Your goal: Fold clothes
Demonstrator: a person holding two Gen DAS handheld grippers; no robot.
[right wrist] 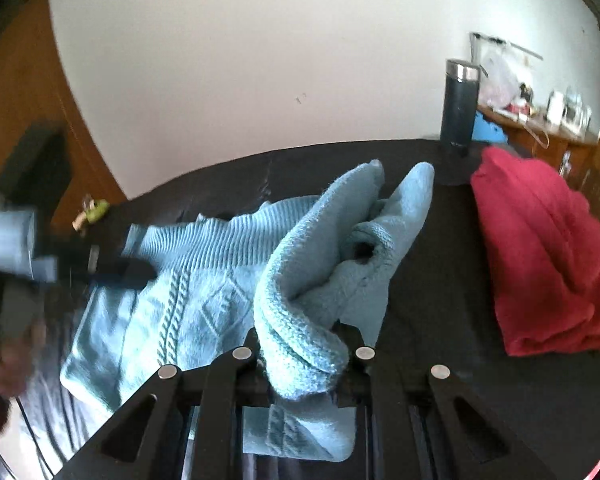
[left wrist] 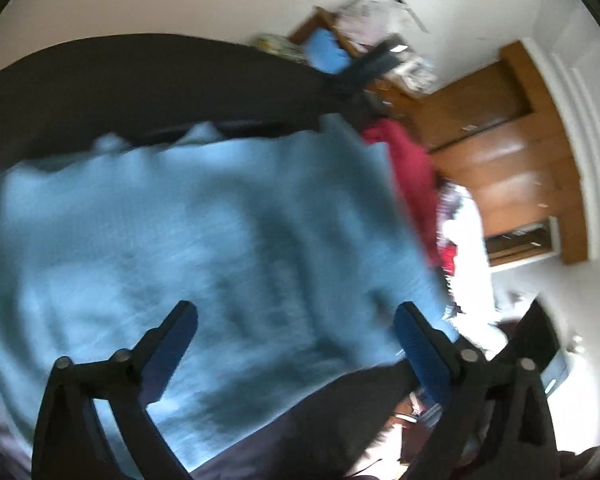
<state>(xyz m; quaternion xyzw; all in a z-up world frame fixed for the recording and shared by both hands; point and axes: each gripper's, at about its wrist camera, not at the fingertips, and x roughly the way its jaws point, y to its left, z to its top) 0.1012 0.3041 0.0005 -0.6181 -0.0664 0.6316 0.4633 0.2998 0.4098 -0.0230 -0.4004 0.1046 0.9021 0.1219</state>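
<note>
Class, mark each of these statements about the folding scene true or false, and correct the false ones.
1. The right hand-held gripper is shut on the light blue sweater. True.
2. The left hand-held gripper is clamped on the sweater. False: its fingers are spread open above it.
3. A red garment lies beside the sweater. True.
4. The flask lies on its side. False: it stands upright.
5. The sweater lies on a white sheet. False: the surface is dark.
</note>
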